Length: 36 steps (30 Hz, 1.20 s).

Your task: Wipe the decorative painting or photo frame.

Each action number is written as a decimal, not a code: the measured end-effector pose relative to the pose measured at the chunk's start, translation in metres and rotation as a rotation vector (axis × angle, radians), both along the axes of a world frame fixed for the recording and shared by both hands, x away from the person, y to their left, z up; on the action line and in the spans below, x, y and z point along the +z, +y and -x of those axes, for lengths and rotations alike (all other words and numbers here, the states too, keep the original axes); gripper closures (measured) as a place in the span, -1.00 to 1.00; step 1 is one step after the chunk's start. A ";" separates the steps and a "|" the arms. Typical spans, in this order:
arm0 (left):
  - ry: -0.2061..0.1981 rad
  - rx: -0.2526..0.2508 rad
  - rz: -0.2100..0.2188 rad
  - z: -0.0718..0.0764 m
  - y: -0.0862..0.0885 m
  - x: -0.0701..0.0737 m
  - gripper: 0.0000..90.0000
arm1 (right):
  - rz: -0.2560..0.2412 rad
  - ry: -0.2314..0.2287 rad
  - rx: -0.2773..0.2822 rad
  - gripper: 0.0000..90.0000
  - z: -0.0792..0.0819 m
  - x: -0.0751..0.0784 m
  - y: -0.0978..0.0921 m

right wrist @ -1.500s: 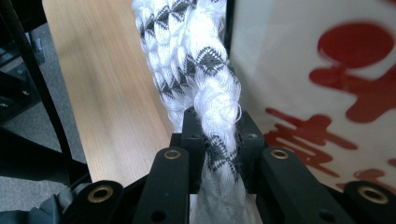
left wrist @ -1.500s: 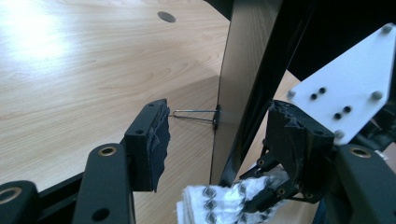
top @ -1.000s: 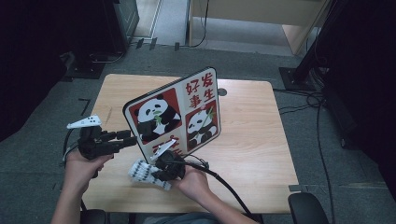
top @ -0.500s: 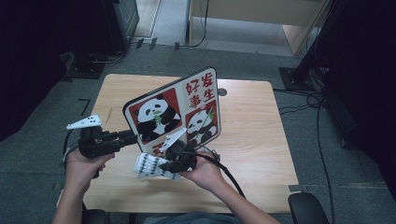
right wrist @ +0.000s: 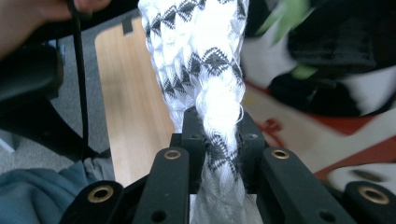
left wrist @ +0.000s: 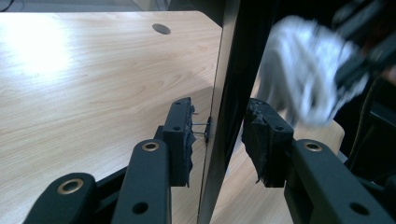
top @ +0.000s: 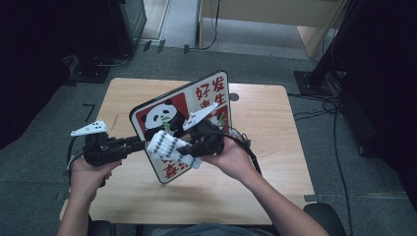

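Observation:
A board printed with pandas and red characters [top: 169, 112] stands tilted above the wooden table [top: 268, 147]. My left gripper [top: 140, 143] is shut on its left edge; the thin dark edge [left wrist: 219, 84] runs between the two pads in the left gripper view [left wrist: 219, 140]. My right gripper [top: 191, 149] is shut on a white cloth with a black pattern [top: 164, 144], which lies against the board's lower face. In the right gripper view the bunched cloth [right wrist: 205, 46] rises from between the jaws [right wrist: 217, 135], with the blurred board [right wrist: 355, 126] just behind it.
The table has a round cable hole [top: 233, 97] near its far side, also seen as a hole [left wrist: 161, 29]. Cables [top: 319, 105] trail over the floor to the right. A cabinet [top: 246, 14] stands beyond the table.
My right gripper has carried the cloth up and to the right, from below the board's lower corner onto its face. The left gripper and the board have barely moved.

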State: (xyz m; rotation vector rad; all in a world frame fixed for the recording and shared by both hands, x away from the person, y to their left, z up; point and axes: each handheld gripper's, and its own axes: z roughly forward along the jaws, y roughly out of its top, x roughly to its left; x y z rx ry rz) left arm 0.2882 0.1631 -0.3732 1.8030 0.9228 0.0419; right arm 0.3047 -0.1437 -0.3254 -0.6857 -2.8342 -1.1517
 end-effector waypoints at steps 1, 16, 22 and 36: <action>0.001 0.000 0.001 0.000 0.000 0.000 0.40 | -0.005 -0.004 -0.004 0.76 -0.003 0.007 -0.001; -0.003 -0.008 0.003 -0.003 -0.008 -0.004 0.47 | -0.077 -0.131 -0.030 0.77 -0.040 0.117 0.004; -0.011 -0.010 0.014 -0.004 -0.008 -0.004 0.55 | -0.072 -0.160 -0.031 0.78 -0.058 0.137 0.031; -0.041 -0.011 0.013 -0.004 -0.008 -0.003 0.70 | -0.039 -0.090 0.019 0.69 -0.075 0.111 0.095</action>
